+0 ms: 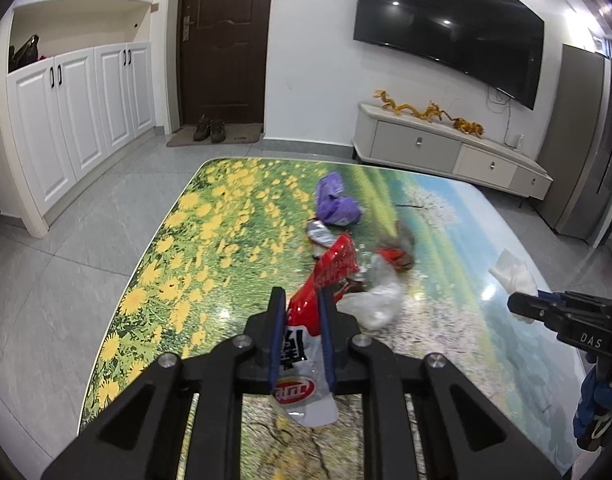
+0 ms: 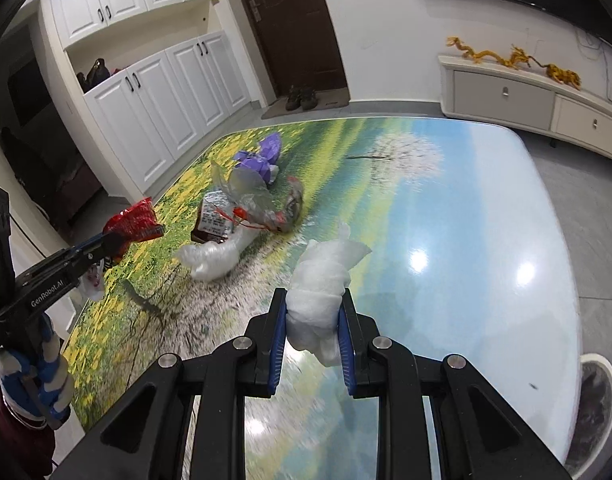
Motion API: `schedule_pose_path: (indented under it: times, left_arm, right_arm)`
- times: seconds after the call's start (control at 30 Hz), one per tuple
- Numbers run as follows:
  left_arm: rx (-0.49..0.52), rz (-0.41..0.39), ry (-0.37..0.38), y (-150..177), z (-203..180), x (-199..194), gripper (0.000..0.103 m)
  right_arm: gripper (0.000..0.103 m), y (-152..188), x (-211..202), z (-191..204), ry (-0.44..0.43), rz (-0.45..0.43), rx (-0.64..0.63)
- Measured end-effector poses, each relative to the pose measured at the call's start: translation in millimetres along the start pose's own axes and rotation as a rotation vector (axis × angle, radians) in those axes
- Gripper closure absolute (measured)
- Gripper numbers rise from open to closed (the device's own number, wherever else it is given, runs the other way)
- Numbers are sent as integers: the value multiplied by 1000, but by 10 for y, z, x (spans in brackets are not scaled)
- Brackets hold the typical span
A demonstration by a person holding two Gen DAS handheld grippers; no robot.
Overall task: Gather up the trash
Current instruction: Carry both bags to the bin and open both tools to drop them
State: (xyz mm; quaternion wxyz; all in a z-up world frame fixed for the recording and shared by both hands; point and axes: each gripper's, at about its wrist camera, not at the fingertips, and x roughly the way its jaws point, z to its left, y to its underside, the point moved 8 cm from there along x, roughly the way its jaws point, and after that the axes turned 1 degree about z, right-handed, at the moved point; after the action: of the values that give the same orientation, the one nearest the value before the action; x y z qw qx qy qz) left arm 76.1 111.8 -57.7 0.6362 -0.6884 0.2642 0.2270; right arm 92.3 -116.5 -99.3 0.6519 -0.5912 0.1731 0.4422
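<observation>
My left gripper (image 1: pixel 301 300) is shut on a red and white snack wrapper (image 1: pixel 330 272) and holds it above the table; it also shows in the right wrist view (image 2: pixel 135 220). My right gripper (image 2: pixel 314 304) is shut on a crumpled white tissue (image 2: pixel 322 280), which also shows at the right in the left wrist view (image 1: pixel 512 272). On the table (image 2: pixel 486 200) lie a purple wrapper (image 1: pixel 336 200), a clear plastic bag (image 1: pixel 376 296), a silver packet (image 1: pixel 320 234) and a brown and red wrapper (image 1: pixel 400 248).
The table has a printed meadow top and rounded edges, with grey tiled floor (image 1: pixel 65 240) around it. White cabinets (image 1: pixel 73 112) stand left, a dark door (image 1: pixel 225 40) behind, a low TV stand (image 1: pixel 446 148) at right. A round bin (image 2: pixel 596 396) sits at the table's right.
</observation>
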Motion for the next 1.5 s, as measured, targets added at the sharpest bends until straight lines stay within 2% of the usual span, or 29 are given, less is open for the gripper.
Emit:
schedule_pose_path:
  times: [0.23,0.43,0.7,0.87,1.0,1.17,1.43,1.5]
  left_arm:
    - [63,-9,31,7,-410,-170,87]
    - [151,10,103,21,-990,-173,87]
    - [297,50,234,64,-2042,-69,87]
    - [395,87,341,93,-2903,48,88]
    - [473,137,428,182,-3669,226,87]
    - [549,225,502,391,-4551,533,87]
    - [608,343,582,744,-5431,859,86]
    - [599,380,601,816,-5557,937,86]
  right_arm:
    - [80,182,-348,-275,20,-42,52]
    - [80,362,-690,-651,60,-90,122]
    - [80,688,-1253,-1473,166,-157,258]
    - [79,954,-1478,-2113,247,-174,356]
    - [79,1202,-1543,-2622,292,-173,451]
    - [79,1540,-1488,-3210,318,-140,568]
    - [76,1863,-1307,-3784,326,-89,665]
    - [69,1905,-1263,-3854,329,-74,682]
